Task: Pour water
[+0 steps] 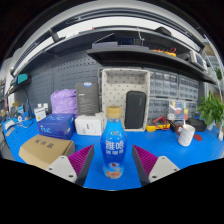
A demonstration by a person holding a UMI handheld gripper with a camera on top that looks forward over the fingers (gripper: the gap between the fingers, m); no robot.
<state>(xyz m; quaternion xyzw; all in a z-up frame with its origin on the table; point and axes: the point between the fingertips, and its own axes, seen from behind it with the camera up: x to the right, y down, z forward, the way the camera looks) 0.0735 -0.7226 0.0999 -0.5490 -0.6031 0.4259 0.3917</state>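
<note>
Blue counter (pixel 190 152) crowded with boxes, and my hand-held gripper (pixel 113 160) spreads wide with the water bottle (pixel 114 148) standing between the pads, gaps either side. If I close off-centre it tips; the white cup (pixel 186 134) sits well apart, so spills threaten.

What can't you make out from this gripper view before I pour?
- Bottle: stands between the tongs; whether the pads touch it is unclear, too small to tell.
- Bottle label: print too small to read.
- White cup: inside hidden by its own wall.
- Shelf items behind: too small and dim.
</note>
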